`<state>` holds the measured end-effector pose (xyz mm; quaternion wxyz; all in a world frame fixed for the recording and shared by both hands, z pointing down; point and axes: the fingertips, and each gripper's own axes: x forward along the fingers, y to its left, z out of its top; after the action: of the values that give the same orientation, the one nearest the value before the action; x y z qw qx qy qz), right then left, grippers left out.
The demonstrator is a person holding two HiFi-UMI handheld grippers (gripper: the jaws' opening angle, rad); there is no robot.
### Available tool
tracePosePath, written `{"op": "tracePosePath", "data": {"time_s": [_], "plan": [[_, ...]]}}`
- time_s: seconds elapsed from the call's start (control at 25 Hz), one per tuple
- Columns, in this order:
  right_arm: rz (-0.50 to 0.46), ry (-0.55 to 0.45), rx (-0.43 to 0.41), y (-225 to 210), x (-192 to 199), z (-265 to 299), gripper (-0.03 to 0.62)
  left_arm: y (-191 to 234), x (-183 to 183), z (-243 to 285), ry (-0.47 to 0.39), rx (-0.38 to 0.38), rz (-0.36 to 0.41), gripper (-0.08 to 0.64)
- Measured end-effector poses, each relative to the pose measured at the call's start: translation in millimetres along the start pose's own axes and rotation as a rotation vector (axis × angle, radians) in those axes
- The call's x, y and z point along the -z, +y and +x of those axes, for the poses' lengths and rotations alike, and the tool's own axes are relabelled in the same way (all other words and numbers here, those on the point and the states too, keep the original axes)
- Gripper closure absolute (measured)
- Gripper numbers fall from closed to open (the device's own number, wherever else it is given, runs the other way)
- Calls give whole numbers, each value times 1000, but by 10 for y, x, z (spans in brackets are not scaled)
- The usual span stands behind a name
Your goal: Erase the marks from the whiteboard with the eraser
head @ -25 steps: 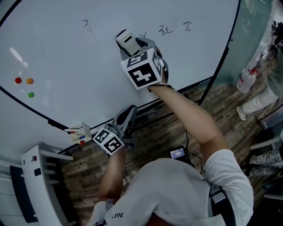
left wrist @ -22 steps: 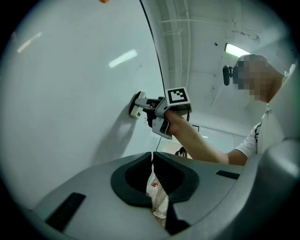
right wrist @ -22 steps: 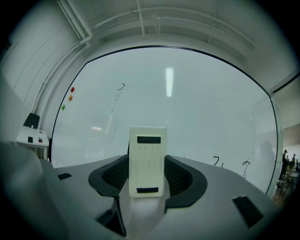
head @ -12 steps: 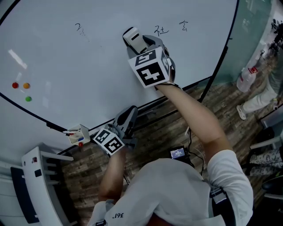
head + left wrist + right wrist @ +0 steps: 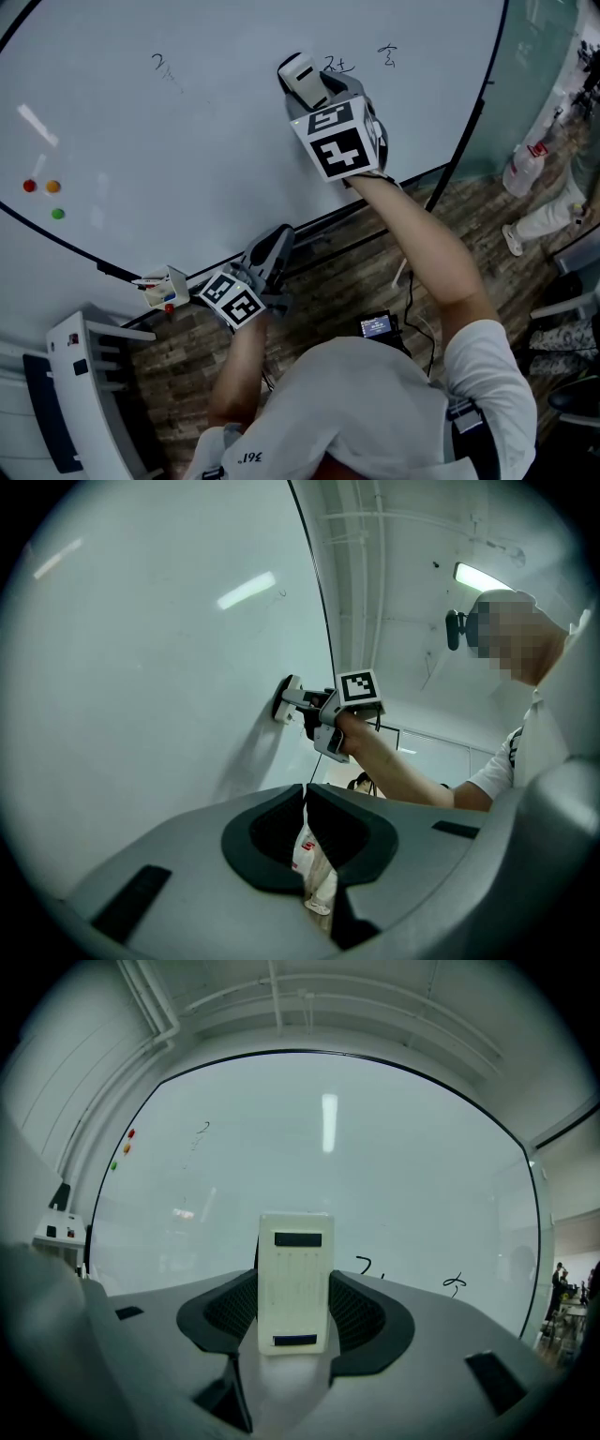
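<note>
The whiteboard carries black marks: two characters at the top right and a faint squiggle further left. My right gripper is shut on the white eraser, which presses against the board just left of the first character. In the right gripper view the eraser stands upright between the jaws, with marks to its right. My left gripper hangs low by the board's lower edge, shut and empty; its jaws meet with nothing between them.
Three coloured magnets sit at the board's left. A small box of markers rests by the board's lower edge, beside a white cabinet. A small device lies on the wooden floor. Another person stands at the right.
My right gripper has slid the eraser up and to the right along the board, towards the two characters. A small mark beside the eraser a second ago no longer shows. The left gripper has stayed put.
</note>
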<state>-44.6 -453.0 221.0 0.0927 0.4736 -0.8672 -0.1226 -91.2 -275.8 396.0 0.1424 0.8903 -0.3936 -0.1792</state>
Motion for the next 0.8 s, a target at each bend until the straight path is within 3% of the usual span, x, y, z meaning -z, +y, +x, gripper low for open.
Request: {"op": "tracePosePath", "data": {"time_s": [0.8], "plan": [[19, 50, 64, -762, 258, -69, 339, -4, 18, 134, 12, -5, 11, 549]]}}
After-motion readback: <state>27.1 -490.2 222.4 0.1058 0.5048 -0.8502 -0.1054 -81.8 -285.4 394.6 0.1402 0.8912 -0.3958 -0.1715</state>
